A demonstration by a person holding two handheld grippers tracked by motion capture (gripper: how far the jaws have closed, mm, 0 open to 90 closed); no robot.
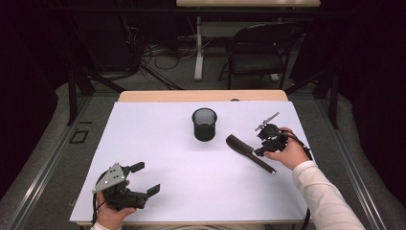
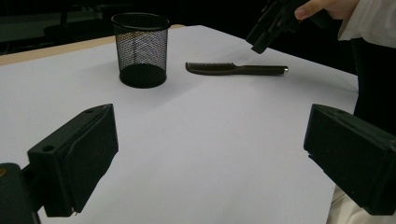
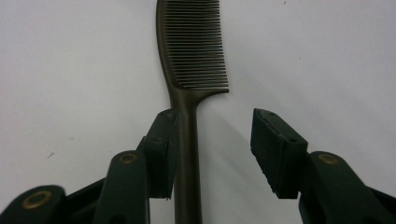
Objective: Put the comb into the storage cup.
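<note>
So far nothing has left the counter (image 1: 143,143): the comb (image 1: 249,152) lies flat on the white sheet, to the right of the black mesh cup (image 1: 204,124) and apart from it, teeth end toward the cup and handle toward me. My right hand-held gripper (image 3: 217,154) is down over the handle with the jaws half open around it; from the right gripper view the left pad touches the handle's side, while the right pad stands clear with a gap of bare sheet between. So I judge the grasp begun but not made, since only 1 of the 2 pads is on the comb. My left hand-held gripper (image 1: 143,178) rests near the front left corner of the counter, jaws wide and holding nothing, well away from both things. What is left, as I read it: close on the handle, lift the comb, and carry it somewhere, most likely into the cup, which looks empty from the high view.
</note>
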